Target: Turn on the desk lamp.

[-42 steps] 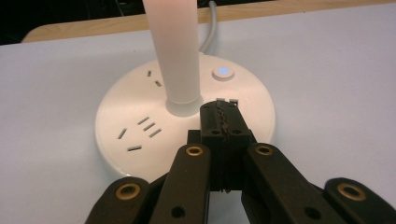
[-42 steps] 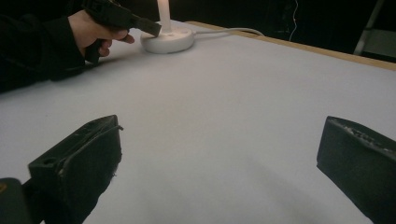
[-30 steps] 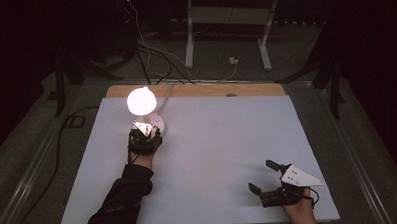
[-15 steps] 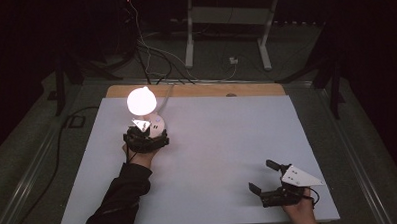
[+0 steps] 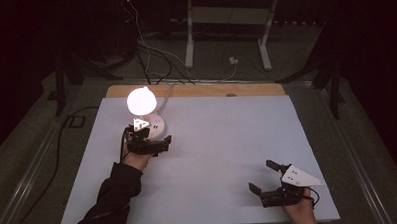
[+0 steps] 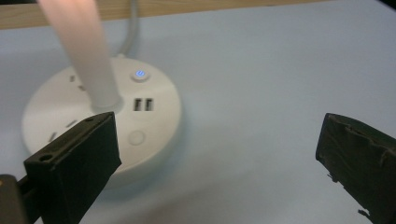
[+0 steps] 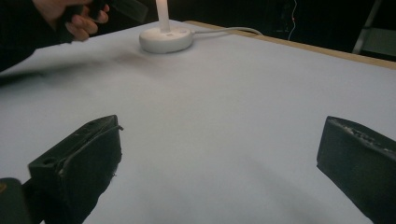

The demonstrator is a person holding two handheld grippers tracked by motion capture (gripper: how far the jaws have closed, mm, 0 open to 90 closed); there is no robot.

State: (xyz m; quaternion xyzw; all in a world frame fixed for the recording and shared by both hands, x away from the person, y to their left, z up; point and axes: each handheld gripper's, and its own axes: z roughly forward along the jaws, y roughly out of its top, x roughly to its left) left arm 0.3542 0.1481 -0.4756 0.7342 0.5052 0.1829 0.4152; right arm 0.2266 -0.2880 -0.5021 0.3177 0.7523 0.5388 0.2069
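Two open grippers, one lit white desk lamp (image 5: 141,100) at the far left of the pale table top (image 5: 223,156).

Left gripper (image 6: 215,154) hangs just in front of the lamp's round white plastic base (image 6: 154,116), jaws wide apart with nothing between them; one jaw sits low beside the base, at the foot of the white stem (image 6: 88,56). On the base a small button with a blue light (image 6: 139,74) glows, next to two USB slots (image 6: 143,104) and a plain round button (image 6: 136,138). To press a button well, I would bring one jaw tip down squarely on it and push gently, so the base does not slide or tip. Right gripper (image 7: 219,154) rests well apart near the table's near right edge, jaws spread and holding nothing. No containers are on the table.
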